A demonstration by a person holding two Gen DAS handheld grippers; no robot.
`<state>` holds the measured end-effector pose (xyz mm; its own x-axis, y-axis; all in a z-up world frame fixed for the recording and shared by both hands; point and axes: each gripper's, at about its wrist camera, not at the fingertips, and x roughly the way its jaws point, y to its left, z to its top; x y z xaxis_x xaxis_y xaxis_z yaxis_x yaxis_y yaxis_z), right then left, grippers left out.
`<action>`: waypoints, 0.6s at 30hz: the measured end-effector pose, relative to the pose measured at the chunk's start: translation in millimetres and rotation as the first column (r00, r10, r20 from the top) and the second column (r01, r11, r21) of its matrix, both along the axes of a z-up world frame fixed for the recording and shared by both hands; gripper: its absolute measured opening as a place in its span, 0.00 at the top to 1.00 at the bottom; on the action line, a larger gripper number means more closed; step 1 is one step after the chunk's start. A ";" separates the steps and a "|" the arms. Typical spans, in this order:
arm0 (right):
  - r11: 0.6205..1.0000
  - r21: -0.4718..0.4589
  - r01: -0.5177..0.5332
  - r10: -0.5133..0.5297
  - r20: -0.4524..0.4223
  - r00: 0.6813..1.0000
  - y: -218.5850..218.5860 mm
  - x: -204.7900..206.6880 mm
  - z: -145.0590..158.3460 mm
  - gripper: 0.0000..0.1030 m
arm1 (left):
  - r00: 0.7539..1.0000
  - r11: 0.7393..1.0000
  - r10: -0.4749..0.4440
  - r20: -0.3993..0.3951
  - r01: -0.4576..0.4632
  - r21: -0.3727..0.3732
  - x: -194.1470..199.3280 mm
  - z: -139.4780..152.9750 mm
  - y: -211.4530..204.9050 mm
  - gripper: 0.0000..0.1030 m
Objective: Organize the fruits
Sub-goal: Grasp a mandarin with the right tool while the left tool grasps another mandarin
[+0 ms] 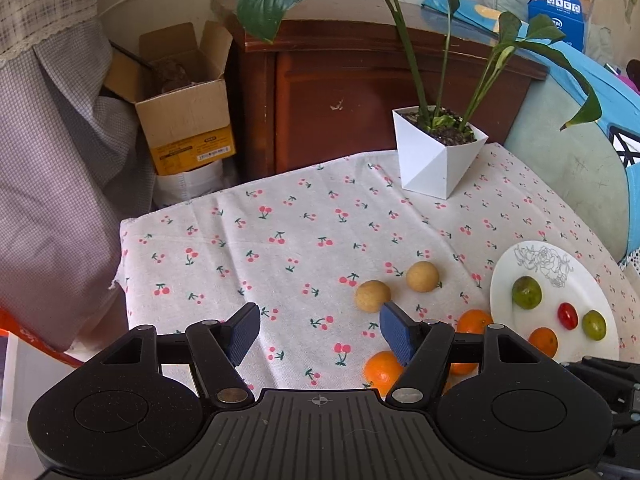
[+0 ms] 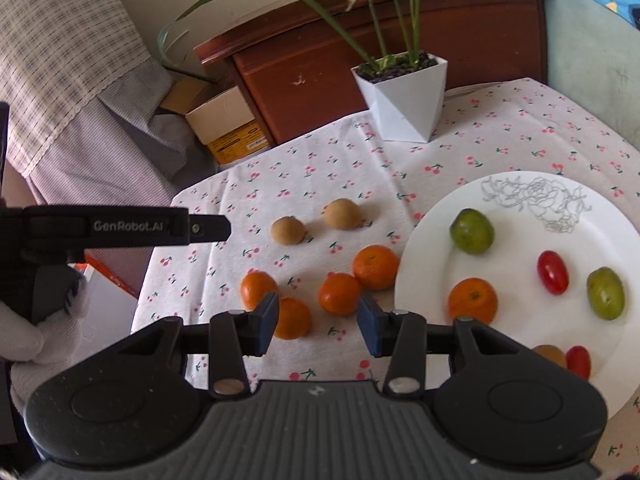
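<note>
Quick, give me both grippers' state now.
Left gripper: open, holding nothing.
Right gripper: open, holding nothing, above the cloth.

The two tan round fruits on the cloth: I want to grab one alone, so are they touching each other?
Apart. The right wrist view shows cherry-print cloth between the left tan fruit and the right tan fruit.

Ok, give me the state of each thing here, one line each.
left gripper: open, empty.
right gripper: open, empty.
plate: holds some fruit.
four oranges: loose on the cloth.
two tan fruits: loose on the cloth.
plant pot: upright.
</note>
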<state>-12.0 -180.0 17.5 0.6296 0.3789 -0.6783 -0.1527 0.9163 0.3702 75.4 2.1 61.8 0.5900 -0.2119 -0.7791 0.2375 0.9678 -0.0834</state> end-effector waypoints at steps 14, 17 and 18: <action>0.994 -0.097 -0.054 0.056 0.017 0.998 31.8 9.5 -19.9 0.71 | 0.998 0.999 -0.026 -0.059 0.024 -0.032 -3.0 -12.9 -1.1 0.39; 0.992 -0.109 -0.066 0.069 0.027 0.997 31.8 6.8 -19.1 0.71 | 0.997 0.999 -0.029 -0.071 0.026 -0.045 -2.6 -15.4 -1.0 0.40; 0.992 -0.102 -0.070 0.073 0.023 0.997 30.7 6.0 -18.3 0.71 | 0.997 0.999 -0.031 -0.071 0.027 -0.045 -2.9 -15.7 -1.2 0.40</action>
